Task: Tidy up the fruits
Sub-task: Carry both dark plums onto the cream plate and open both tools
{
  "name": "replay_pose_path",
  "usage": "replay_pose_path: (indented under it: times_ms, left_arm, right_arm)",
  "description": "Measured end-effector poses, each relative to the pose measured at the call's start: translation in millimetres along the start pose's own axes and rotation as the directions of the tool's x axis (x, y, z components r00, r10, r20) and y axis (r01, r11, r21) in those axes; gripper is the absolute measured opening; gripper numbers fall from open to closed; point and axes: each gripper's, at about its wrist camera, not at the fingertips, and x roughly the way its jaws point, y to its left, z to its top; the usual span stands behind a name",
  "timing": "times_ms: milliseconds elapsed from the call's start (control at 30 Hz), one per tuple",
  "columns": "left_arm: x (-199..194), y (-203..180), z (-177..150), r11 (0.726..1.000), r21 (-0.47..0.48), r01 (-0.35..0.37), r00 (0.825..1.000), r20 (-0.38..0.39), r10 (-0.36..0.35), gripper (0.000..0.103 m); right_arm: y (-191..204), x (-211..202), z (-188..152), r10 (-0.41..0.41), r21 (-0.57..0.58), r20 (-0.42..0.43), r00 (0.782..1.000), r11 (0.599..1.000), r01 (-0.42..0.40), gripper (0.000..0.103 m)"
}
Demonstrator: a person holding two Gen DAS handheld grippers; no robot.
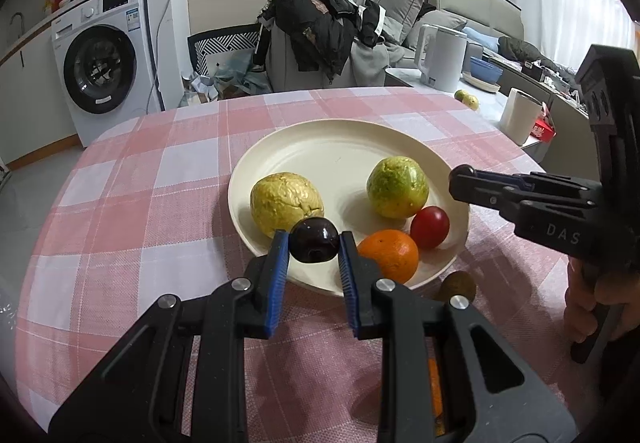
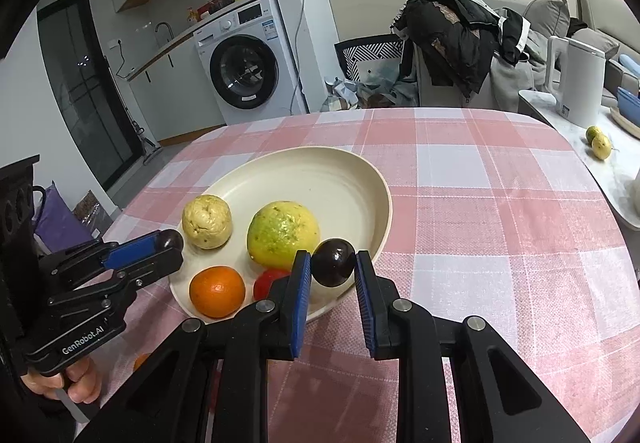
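A: Left wrist view first: the left gripper (image 1: 314, 247) has a dark plum (image 1: 314, 245) pinched between its blue pads, right over the near rim of the cream plate (image 1: 340, 139).

B: And the right gripper (image 2: 333, 267) has its own dark plum (image 2: 333, 262), jaws closed just to fruit width, above the plate's right edge.

A: So two fruits in the air. Already on the plate: a wrinkled yellow fruit (image 1: 285, 203) just beyond the left fingertips, a green-yellow fruit (image 1: 398, 187), an orange (image 1: 389, 255) and a small red fruit (image 1: 430, 227).

B: Left to do, I'd judge: set both plums down, then fetch the brown fruit (image 1: 458, 285) lying on the checked tablecloth (image 1: 132, 203) just right of the left tool. Something orange shows beneath it too, but I can't tell what.
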Motion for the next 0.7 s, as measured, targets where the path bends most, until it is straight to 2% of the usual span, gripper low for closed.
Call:
replay_pose_path:
  times_ms: [200, 333, 367, 467, 533, 567, 600, 633, 667, 700]
  left_arm:
    - [3, 3, -1, 1.0, -0.013, -0.006, 1.0, -0.011, 0.006, 0.022]
    - [1, 5, -2, 1.0, -0.023, -0.022, 1.0, 0.0, 0.022, 0.023]
    - [-1, 6, -2, 0.999, -0.031, -0.028, 1.0, 0.002, 0.028, 0.023]
    - [-8, 9, -4, 0.999, -0.049, -0.017, 1.0, -0.002, 0.017, 0.028]
    - [-16, 10, -5, 0.998, -0.054, -0.024, 1.0, 0.011, 0.024, 0.045]
    - [-22, 10, -7, 0.998, -0.055, -0.032, 0.999, 0.025, 0.033, 0.05]
    - [-28, 9, -8, 0.998, -0.056, -0.036, 0.999, 0.039, 0.038, 0.061]
    - [-36, 9, -9, 0.998, -0.056, -0.041, 0.997, 0.056, 0.044, 0.076]
    - [-42, 8, -10, 0.997, -0.058, -0.044, 0.997, 0.065, 0.047, 0.083]
    - [-49, 7, -12, 0.997, -0.061, -0.041, 0.996, 0.079, 0.046, 0.09]
  right_arm:
    - [3, 3, 0, -0.02, -0.011, -0.007, 1.0, 1.0, 0.02, 0.023]
    - [4, 1, 0, -0.011, -0.006, -0.01, 1.0, 1.0, 0.011, 0.027]
    - [3, -1, -1, -0.003, -0.001, -0.006, 1.0, 1.0, 0.003, 0.029]
    - [1, -11, -3, 0.002, 0.027, 0.023, 1.0, 1.0, -0.003, 0.047]
    - [1, -18, -4, -0.004, 0.037, 0.03, 1.0, 0.999, 0.003, 0.056]
    - [0, -21, -5, 0.006, 0.041, 0.026, 1.0, 0.999, -0.007, 0.066]
    - [0, -24, -7, 0.032, 0.05, 0.011, 0.999, 0.998, -0.033, 0.083]
    - [0, -26, -9, 0.047, 0.052, 0.003, 0.999, 0.998, -0.047, 0.09]
    - [2, -30, -11, 0.06, 0.048, 0.002, 0.998, 0.997, -0.06, 0.099]
    - [4, -33, -14, 0.061, 0.039, 0.001, 0.998, 0.997, -0.061, 0.101]
